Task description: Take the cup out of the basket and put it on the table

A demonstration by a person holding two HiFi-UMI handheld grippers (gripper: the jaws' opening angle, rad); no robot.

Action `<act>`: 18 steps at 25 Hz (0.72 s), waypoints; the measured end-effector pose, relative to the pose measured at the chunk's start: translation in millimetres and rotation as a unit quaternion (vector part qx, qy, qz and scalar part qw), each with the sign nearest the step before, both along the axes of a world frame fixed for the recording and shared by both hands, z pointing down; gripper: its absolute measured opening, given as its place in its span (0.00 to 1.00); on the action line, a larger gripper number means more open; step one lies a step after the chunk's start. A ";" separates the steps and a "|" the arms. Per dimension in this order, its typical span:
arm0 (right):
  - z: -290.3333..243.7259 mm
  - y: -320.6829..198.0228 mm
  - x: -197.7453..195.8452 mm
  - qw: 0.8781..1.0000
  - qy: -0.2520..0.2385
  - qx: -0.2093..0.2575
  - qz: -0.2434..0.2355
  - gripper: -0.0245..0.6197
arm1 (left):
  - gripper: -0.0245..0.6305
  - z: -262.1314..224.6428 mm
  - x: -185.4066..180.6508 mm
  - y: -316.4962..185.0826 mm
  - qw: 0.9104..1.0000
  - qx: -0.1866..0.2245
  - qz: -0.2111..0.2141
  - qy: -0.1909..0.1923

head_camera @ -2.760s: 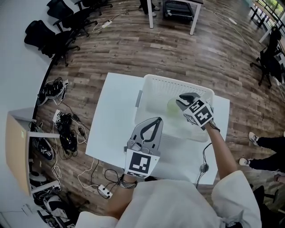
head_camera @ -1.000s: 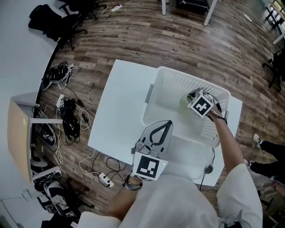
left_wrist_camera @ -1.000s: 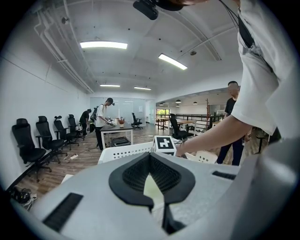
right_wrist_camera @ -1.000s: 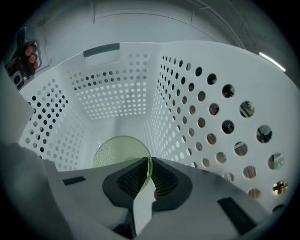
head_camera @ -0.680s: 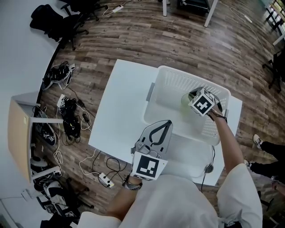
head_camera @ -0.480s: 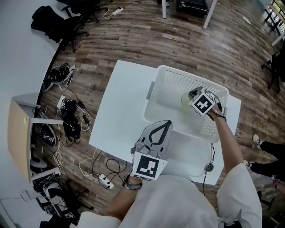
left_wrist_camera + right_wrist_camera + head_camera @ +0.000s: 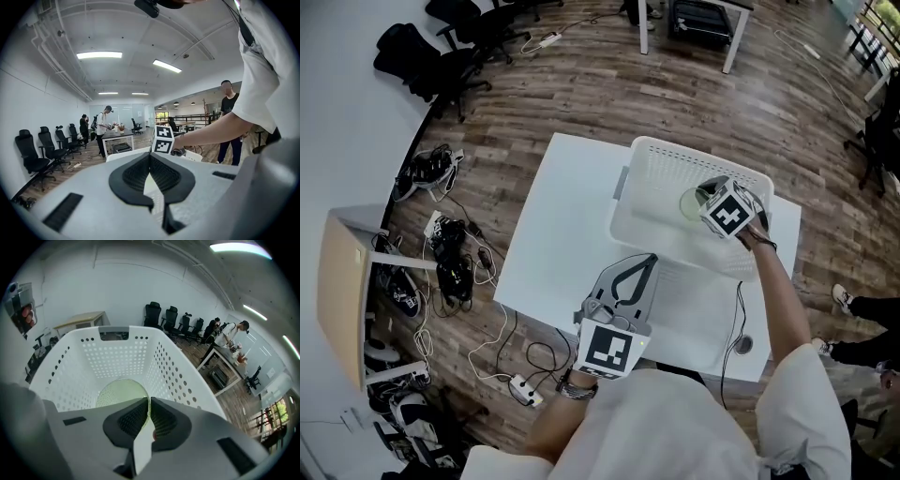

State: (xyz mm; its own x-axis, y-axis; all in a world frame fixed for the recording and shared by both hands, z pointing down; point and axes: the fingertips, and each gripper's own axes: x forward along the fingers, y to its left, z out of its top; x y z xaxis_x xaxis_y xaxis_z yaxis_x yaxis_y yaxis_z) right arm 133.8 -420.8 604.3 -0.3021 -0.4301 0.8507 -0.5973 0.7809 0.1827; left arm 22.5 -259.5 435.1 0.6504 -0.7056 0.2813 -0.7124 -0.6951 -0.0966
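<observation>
A pale green translucent cup [image 7: 688, 203] is inside the white perforated basket [image 7: 673, 151], which stands on the white table [image 7: 562, 216]. My right gripper [image 7: 705, 196] reaches into the basket and is shut on the cup's rim. In the right gripper view the rim of the cup [image 7: 118, 393] passes between the closed jaws of the right gripper [image 7: 149, 405], with the wall of the basket [image 7: 117, 352] behind. I cannot tell whether the cup rests on the basket floor. My left gripper [image 7: 647, 260] hovers shut over the table's near side, holding nothing; its jaws [image 7: 150, 157] meet.
A cable with a round puck [image 7: 742, 344] lies on the table's right front corner. Office chairs [image 7: 441, 56], loose cables and a power strip [image 7: 521, 383] lie on the wooden floor at the left. People stand at a far desk [image 7: 115, 136].
The right gripper, earlier open above the cup, has gone down into the basket and shut on the rim. In the last second it has barely shifted. The left gripper has held still.
</observation>
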 end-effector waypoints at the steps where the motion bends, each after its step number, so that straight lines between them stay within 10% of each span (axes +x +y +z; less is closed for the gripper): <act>1: -8.6 3.4 -1.3 1.000 -0.006 0.008 0.006 0.09 | 0.04 -2.5 -1.2 3.8 1.000 0.004 0.002 0.001; 18: -146.7 113.2 8.0 0.980 -0.091 0.147 0.100 0.09 | 0.04 -56.0 -12.0 67.0 0.996 0.077 0.046 0.013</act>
